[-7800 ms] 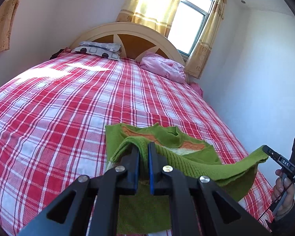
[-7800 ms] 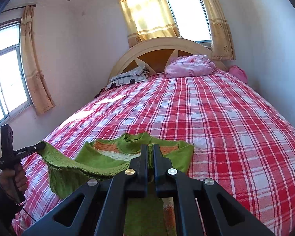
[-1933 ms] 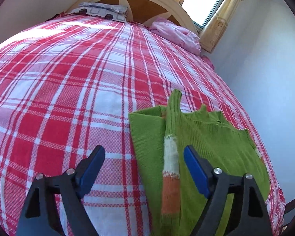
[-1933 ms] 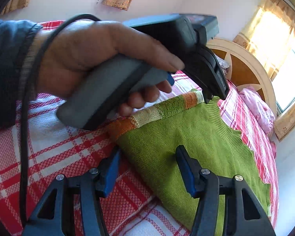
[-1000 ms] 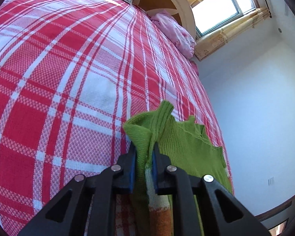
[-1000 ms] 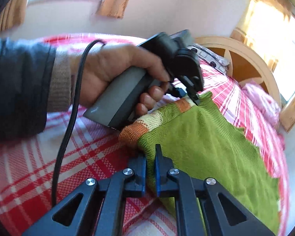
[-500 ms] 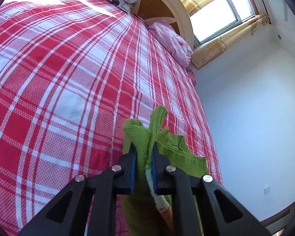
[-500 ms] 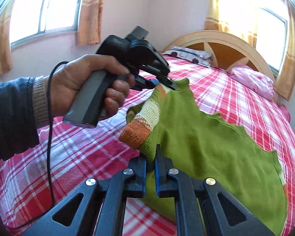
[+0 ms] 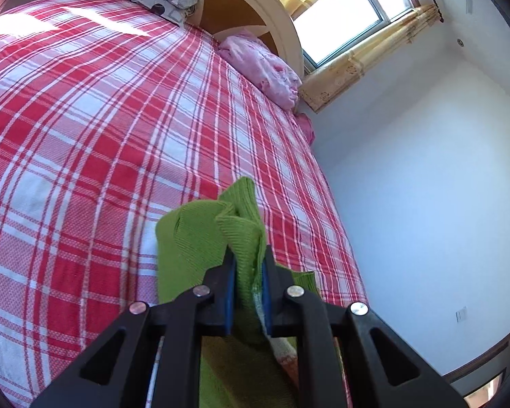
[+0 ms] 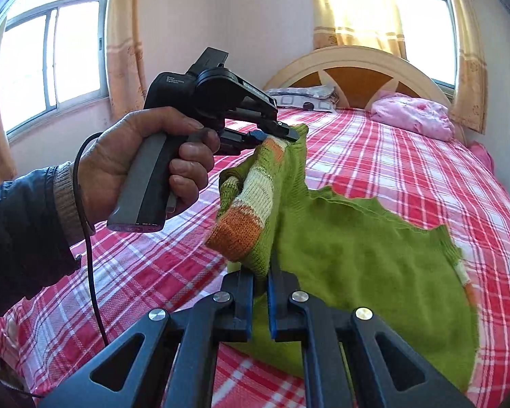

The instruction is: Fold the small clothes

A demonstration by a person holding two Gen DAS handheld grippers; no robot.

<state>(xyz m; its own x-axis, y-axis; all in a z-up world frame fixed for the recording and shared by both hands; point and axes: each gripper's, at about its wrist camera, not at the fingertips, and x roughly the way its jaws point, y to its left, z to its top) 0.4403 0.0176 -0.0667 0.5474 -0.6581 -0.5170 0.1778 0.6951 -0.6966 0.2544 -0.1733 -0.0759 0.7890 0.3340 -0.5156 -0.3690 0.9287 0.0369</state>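
Left gripper (image 9: 247,265) and right gripper (image 10: 261,282) clamped on green sweater (image 10: 357,248) (striped sleeve raised); plaid bedspread (image 9: 101,119) beneath; pink pillow (image 10: 411,117) far beyond

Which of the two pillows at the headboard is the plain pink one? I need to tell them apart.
The pink pillow on the right by the curtained window; the other pillow, further left, is grey-white with dark patterned shapes.

Both wrist views low over the bed (image 9: 84,119), facing the headboard (image 10: 357,61), sharing the green sweater (image 10: 357,255)
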